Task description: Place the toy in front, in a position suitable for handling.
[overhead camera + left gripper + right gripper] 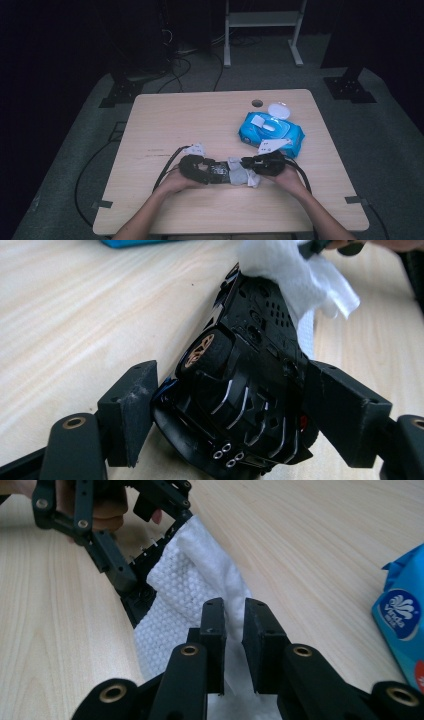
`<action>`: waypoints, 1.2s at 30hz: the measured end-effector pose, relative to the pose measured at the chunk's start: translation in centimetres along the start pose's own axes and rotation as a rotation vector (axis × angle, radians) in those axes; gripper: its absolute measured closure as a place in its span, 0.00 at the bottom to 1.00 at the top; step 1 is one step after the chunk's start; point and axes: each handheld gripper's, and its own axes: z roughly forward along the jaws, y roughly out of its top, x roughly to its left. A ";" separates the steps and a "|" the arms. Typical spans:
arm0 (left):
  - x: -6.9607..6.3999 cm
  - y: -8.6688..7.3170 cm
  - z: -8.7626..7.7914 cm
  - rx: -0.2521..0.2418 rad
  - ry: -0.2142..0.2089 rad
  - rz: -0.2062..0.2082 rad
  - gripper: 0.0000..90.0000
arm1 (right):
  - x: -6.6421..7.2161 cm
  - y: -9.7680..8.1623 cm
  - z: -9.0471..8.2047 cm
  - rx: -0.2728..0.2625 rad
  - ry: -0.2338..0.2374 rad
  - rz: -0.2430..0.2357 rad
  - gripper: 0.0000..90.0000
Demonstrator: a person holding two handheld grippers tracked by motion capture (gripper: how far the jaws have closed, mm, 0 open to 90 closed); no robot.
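Wiping a toy car held over the bench

The left gripper (225,415) is clamped across the rear of a small black plastic toy car (250,385), which lies on its side with its underside and a gold-hubbed wheel showing, at the near middle of the pale wooden bench (175,120); the right gripper (235,645) is pinched on a white dimpled wet wipe (190,590) draped over the car's far end. To do the wipe well, the person probably needs the left grip firm so the car cannot twist (it sits at an angle between the pads), and short strokes along the body, with the cloth bunched near the jaws rather than trailing. The blue pack of wipes (270,131) lies open just beyond the right hand.
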 end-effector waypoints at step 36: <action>-3.9 -0.6 -0.7 -0.040 0.223 0.488 0.31 | 0.4 1.3 0.2 0.017 -0.037 -0.086 0.63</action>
